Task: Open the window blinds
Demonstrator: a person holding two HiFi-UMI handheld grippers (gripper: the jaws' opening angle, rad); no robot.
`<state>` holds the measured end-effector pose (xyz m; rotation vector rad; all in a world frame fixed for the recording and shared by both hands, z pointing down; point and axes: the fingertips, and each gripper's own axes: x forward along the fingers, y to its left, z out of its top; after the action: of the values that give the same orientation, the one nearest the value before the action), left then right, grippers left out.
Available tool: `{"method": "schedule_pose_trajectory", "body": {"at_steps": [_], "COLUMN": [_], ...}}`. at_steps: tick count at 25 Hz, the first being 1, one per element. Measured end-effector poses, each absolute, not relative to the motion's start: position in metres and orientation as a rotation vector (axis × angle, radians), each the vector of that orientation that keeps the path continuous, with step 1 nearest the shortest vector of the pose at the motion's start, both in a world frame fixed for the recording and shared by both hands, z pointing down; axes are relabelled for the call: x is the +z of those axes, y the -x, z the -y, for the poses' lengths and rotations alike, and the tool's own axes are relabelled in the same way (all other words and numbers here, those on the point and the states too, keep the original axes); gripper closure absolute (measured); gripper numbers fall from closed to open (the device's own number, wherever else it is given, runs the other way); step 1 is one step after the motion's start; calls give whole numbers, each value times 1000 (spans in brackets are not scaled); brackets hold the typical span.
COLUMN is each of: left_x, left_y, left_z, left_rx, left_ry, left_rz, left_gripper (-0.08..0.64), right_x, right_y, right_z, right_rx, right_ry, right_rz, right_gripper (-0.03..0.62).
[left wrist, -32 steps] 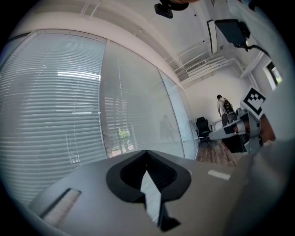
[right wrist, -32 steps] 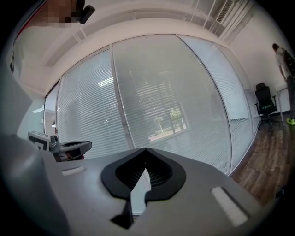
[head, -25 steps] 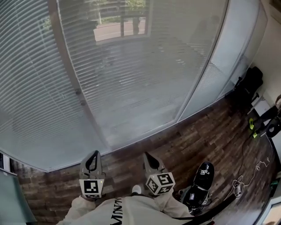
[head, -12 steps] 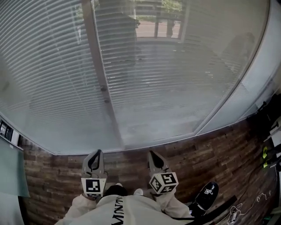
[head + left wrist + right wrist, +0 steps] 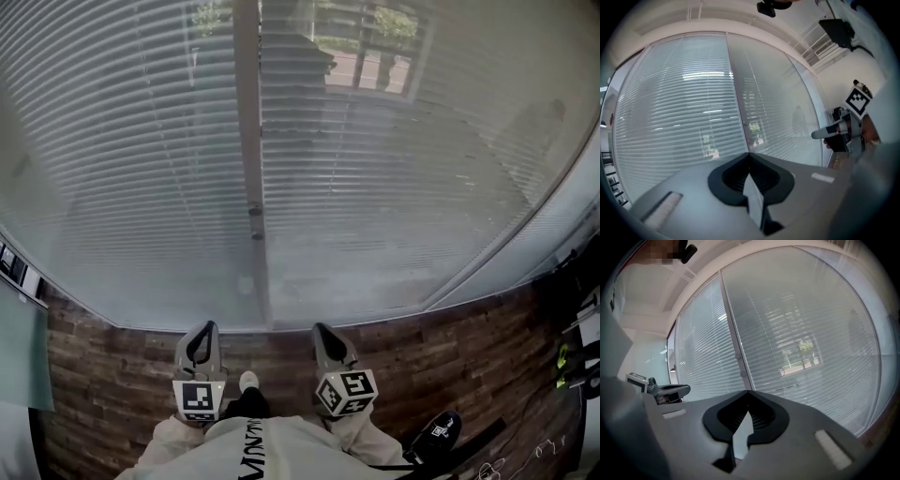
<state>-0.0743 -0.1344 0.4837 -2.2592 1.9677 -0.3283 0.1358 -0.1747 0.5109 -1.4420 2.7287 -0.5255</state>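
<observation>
The blinds [image 5: 403,216] hung lowered over the window. The left gripper [image 5: 201,329] and right gripper [image 5: 322,330], both closed on nothing, pointed at the blinds without touching them, flanking their post [image 5: 248,131].

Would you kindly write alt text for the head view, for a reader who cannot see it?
Lowered slatted window blinds fill the frame, split by a vertical post. Below, above a wood-plank floor, a person holds the left tool and right tool, both shut and empty, pointing toward the blinds without touching them.
</observation>
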Motion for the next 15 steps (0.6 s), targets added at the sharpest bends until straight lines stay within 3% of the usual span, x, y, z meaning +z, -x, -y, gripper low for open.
{"method": "schedule_pose_trajectory", "body": {"at_steps": [15], "left_x": [469], "left_y": [129], "left_z": [244], "left_rx": [-272], "left_ry": [2293], "left_rz": [-1888], "left_gripper": [560], "right_x": [487], "right_y": [-75], "right_z": [274], "right_rx": [-435], "right_ry": [1503], "right_rz": [-2708], "right_gripper": [592]}}
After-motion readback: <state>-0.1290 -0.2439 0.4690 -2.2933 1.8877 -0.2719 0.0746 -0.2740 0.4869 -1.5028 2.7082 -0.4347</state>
